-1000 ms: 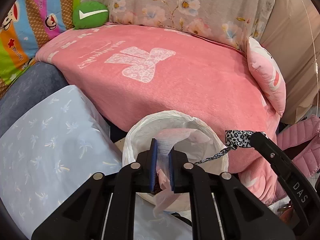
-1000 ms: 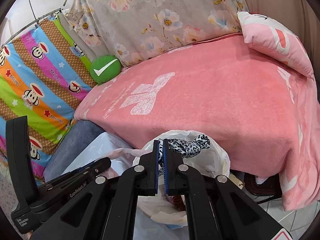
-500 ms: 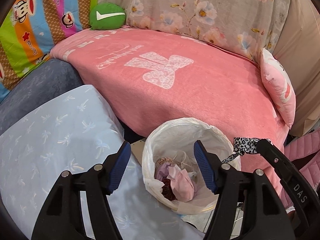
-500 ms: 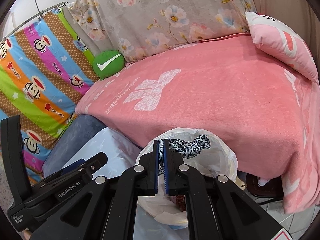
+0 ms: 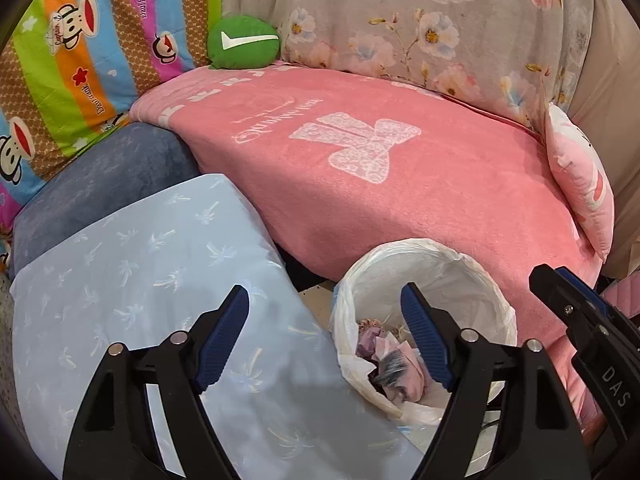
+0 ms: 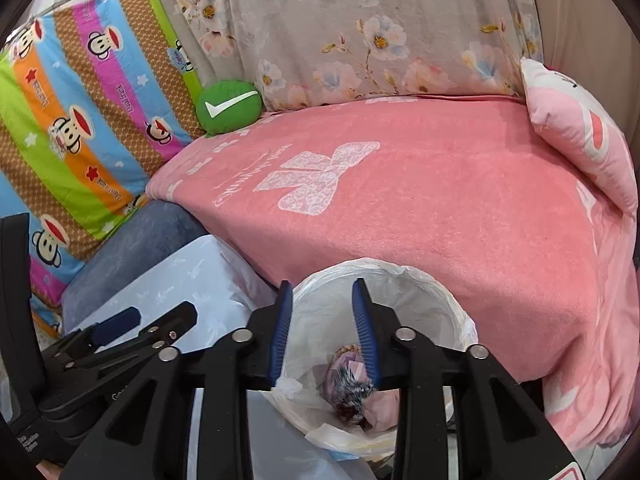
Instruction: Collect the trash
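Left wrist: left gripper point(image 5: 325, 320) wide open, empty — bin point(image 5: 424, 256) with trash point(image 5: 390, 364) inside sits beside pink blanket point(image 5: 400, 208).

Right wrist: right gripper point(image 6: 322, 332) open, empty, over bin point(image 6: 400, 272) — leopard scrap point(image 6: 352, 386) lies in it.

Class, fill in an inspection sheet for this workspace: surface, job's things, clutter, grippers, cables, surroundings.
Surface: pink blanket over the bed; nothing loose seen on it.
Job's things: lined trash bin beside the bed; pink crumpled paper and a blurred leopard-print fabric strip inside it.
Clutter: green cushion and pink pillow on the bed.
Grippers: left gripper open, empty, beside the bin; right gripper open, empty, over the bin.
Cables: nothing seen.
Surroundings: light blue patterned cloth, floral fabric, striped monkey-print fabric.
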The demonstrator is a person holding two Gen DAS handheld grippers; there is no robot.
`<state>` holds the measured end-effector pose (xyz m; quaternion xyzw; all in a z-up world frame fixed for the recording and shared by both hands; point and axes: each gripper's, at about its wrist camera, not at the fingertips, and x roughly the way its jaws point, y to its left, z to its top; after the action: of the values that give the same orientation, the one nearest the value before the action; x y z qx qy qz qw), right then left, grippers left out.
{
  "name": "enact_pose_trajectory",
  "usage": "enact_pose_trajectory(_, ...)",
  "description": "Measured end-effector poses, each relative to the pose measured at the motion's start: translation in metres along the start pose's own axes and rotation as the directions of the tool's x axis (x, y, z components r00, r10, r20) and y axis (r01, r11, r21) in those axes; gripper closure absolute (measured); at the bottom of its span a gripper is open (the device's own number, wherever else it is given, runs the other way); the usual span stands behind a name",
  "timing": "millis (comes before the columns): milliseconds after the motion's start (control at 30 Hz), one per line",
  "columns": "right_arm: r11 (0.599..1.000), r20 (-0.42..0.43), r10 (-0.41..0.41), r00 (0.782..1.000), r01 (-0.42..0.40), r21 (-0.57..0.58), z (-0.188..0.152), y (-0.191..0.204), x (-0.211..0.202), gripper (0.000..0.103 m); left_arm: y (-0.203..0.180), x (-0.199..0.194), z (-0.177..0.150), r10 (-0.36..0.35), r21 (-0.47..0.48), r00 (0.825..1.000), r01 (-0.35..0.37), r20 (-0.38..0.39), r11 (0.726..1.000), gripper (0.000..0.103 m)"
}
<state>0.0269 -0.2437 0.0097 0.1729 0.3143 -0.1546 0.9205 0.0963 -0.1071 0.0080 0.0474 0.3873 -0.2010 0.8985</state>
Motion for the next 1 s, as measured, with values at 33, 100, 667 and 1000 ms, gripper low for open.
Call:
enact_pose_trajectory(33,1.0,-0.006,-0.006,1.0,0.006,-0.013,-0.001,0.002,-0.001,0.061,0.001,-0.001,-0.001,0.006,0.002,1.0,-0.006,0.002,1.0,0.026)
enact_pose_trajectory(100,0.999,-0.016,-0.022,1.0,0.021,-0.042,-0.005,0.005,-0.002,0.055,0.005,-0.002,-0.004,0.02,0.004,1.0,-0.02,0.006,1.0,0.025)
enact_pose_trajectory(667,0.964,-0.025,-0.175,0.984,0.166,-0.209,-0.051,0.014,-0.023,0.032,0.016,-0.013,-0.036,0.099,0.035,0.995,-0.099,-0.001,0.994,0.01)
enact_pose_trajectory(1000,0.971,-0.035,-0.181,0.983,0.173,-0.168,-0.066,0.003,-0.027,0.018,0.018,-0.015,-0.053,0.121,0.036,0.992,-0.12,-0.025,0.992,0.01)
